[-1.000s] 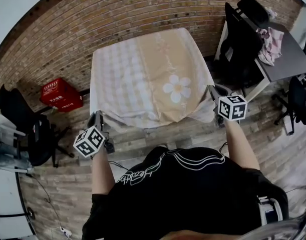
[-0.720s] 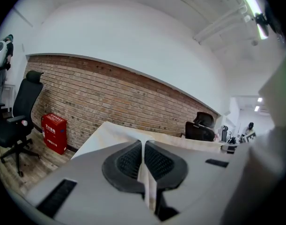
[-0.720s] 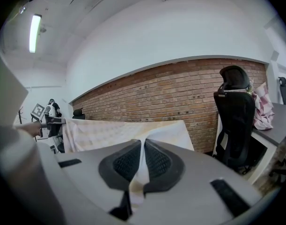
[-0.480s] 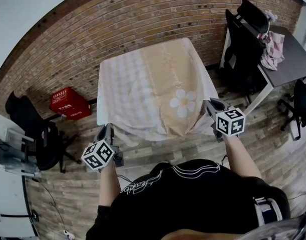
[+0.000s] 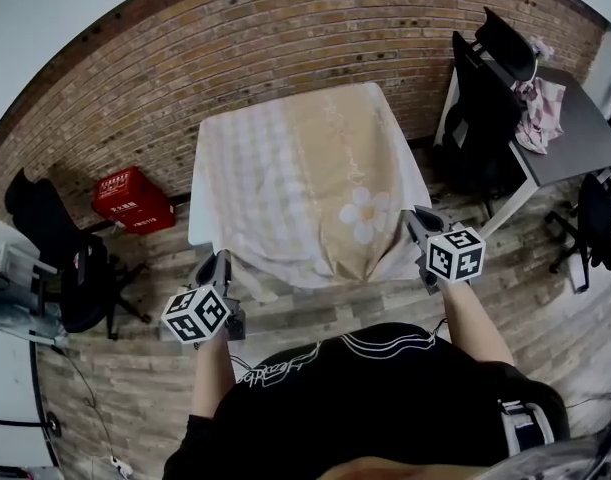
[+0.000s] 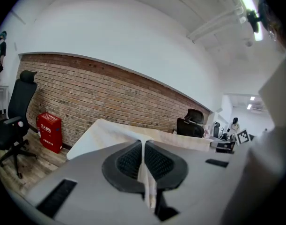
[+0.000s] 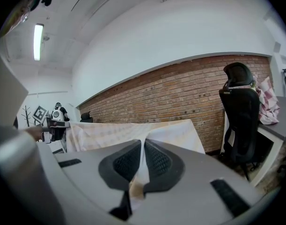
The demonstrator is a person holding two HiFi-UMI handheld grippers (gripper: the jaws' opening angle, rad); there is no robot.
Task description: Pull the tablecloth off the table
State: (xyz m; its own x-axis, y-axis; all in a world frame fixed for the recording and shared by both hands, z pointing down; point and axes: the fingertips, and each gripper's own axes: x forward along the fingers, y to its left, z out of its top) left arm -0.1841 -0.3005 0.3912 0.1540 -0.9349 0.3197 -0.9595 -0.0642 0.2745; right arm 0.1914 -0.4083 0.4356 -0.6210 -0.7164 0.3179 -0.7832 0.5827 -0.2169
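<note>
Head view, frame centre: tablecloth (image 5: 305,183) draped over hidden surface. Jaws of left gripper (image 5: 219,264), right gripper (image 5: 416,220) clamped shut on near corners. Advice: pull both evenly toward lower frame, low and level, avoiding far-edge snag.

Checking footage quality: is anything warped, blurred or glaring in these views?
Head view: brick wall bows into an arc. Left gripper view: ceiling lamp flares top right, corners black. Right gripper view: strip light glows top left, tablecloth sharp.

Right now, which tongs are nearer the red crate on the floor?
Left. The left tongs hold the tablecloth corner near the red crate; the right tongs hold the opposite near corner, farther off.
</note>
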